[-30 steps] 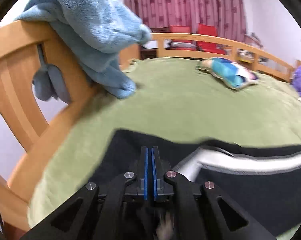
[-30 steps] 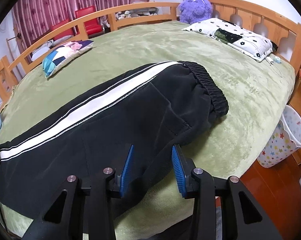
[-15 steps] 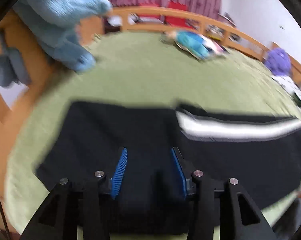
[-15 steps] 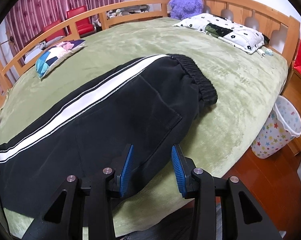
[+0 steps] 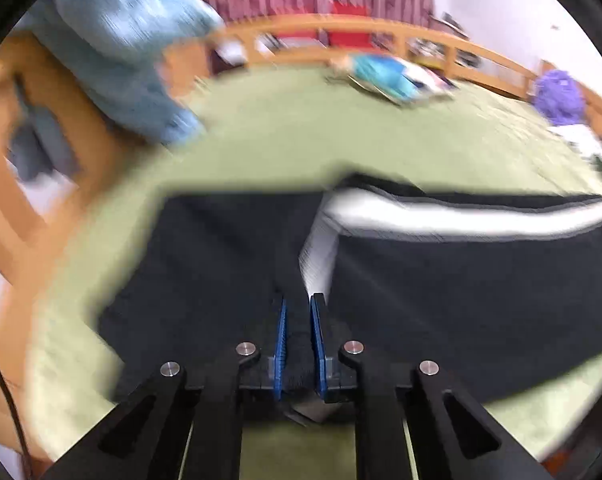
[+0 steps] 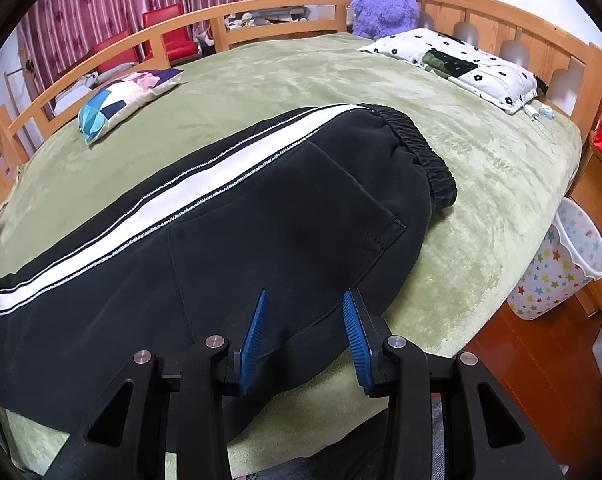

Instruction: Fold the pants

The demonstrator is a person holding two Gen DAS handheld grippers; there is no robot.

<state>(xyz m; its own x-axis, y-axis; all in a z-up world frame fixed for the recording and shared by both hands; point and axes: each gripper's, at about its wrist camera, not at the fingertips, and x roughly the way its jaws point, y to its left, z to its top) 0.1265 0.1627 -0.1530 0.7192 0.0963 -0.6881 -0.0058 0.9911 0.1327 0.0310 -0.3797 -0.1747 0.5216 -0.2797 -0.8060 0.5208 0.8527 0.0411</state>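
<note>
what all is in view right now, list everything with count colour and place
black track pants with a white side stripe: 1, black and white, laid flat across the green bedspread
green plush bedspread: 1, olive green, covers the bed
wooden bed rail: 1, light brown, around the bed
patchwork cushion: 1, blue, white and pink, far left of the bed
white flower-print pillow: 1, white with black, by the headboard
purple plush toy: 1, purple, at the headboard
star-print bin: 1, white with coloured stars, on the floor right of the bed
light blue fleece blanket: 1, draped over the rail
left gripper: shut on a pinch of pants cloth
right gripper: open, over the pants' near edge
</note>
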